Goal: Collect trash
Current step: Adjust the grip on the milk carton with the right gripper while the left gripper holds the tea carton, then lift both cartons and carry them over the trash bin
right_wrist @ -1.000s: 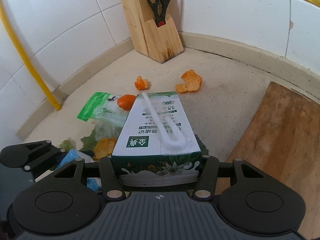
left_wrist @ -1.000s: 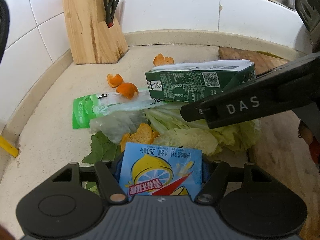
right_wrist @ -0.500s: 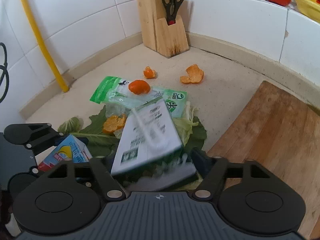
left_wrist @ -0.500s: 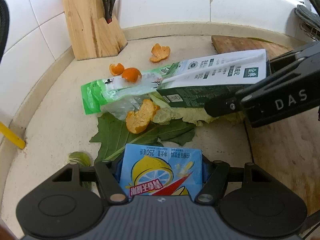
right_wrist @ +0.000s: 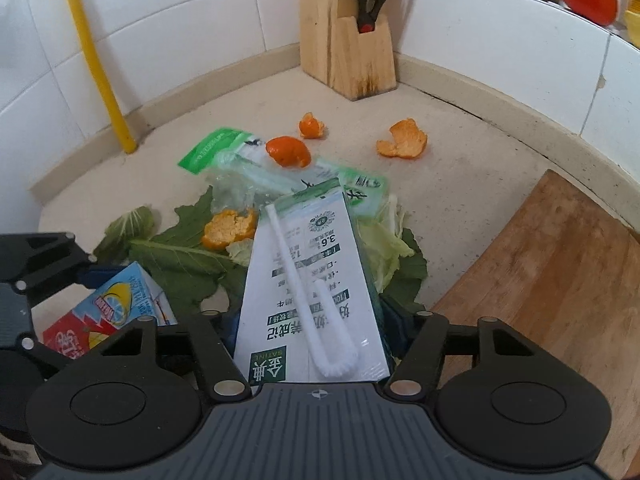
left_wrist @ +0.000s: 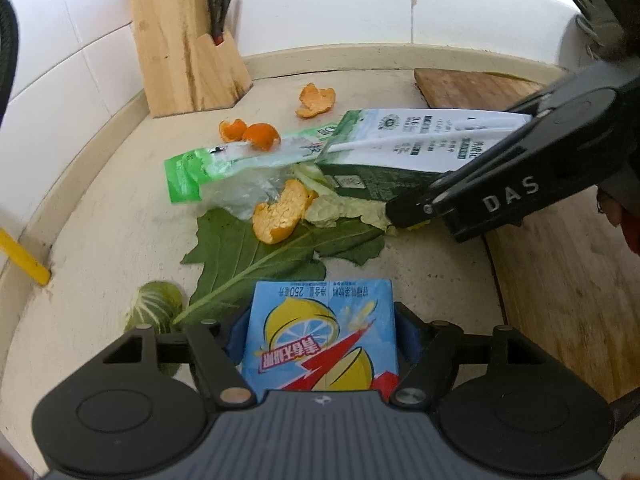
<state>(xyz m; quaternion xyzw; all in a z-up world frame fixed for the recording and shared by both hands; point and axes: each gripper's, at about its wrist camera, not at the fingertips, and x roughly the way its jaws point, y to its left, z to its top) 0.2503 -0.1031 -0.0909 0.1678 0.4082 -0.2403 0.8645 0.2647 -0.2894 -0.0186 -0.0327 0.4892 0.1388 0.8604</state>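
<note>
- Left gripper (left_wrist: 320,344) pinches the blue lemon drink carton (left_wrist: 322,338), low centre of the left wrist view. Same hold as a second ago.
- Right gripper (right_wrist: 312,336) is clamped on the green-and-white milk carton (right_wrist: 312,292), white straw (right_wrist: 298,280) along its top face.
- Change: a second ago the milk carton sat low among the scraps; now it is raised and tilted, its far end over the plastic wrapper (left_wrist: 216,164), and both cartons have drawn back from the pile.
- Uncovered by that: the big green leaf (left_wrist: 256,252), pale cabbage (left_wrist: 344,212) and a peel (left_wrist: 280,216), mid-frame on the counter (left_wrist: 100,220).
- More peels (right_wrist: 402,144) lie toward the knife block (right_wrist: 344,40), upper centre; cutting board (right_wrist: 552,280) at right.
- Judgement: two cartons are in hand, ready for binning. No bin in view. Wrapper, leaves and peels remain to collect.
</note>
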